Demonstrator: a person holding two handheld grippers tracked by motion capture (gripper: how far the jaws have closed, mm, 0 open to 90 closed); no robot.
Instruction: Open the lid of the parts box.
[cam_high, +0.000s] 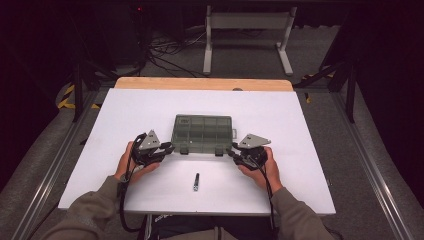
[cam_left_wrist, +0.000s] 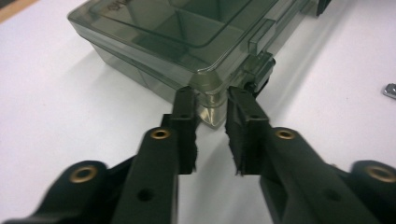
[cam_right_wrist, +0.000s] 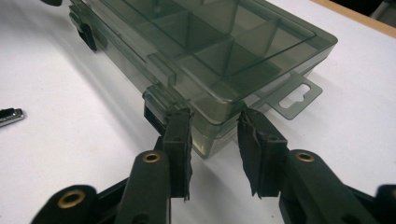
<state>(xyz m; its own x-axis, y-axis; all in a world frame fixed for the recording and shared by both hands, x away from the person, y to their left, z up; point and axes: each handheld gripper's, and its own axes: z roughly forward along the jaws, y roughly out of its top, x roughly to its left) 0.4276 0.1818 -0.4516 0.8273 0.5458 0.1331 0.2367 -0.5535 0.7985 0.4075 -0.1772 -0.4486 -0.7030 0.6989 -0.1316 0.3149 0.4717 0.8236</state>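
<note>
A smoky-grey clear compartment box (cam_high: 202, 132) lies closed at the middle of the white table (cam_high: 125, 110). My left gripper (cam_high: 169, 148) is at its near left corner. In the left gripper view the box corner (cam_left_wrist: 210, 88) sits between the jaws of the left gripper (cam_left_wrist: 211, 105), and both pads touch it. My right gripper (cam_high: 232, 151) is at the near right corner. There the box corner (cam_right_wrist: 219, 116) lies between the jaws of the right gripper (cam_right_wrist: 215, 123): the latch-side pad is against the box, the other a sliver off.
A small dark metal bit (cam_high: 196, 181) lies on the table in front of the box, between my hands; it is at the edge in both gripper views (cam_left_wrist: 390, 89) (cam_right_wrist: 10, 116). A wooden strip (cam_high: 202, 83) runs along the far table edge.
</note>
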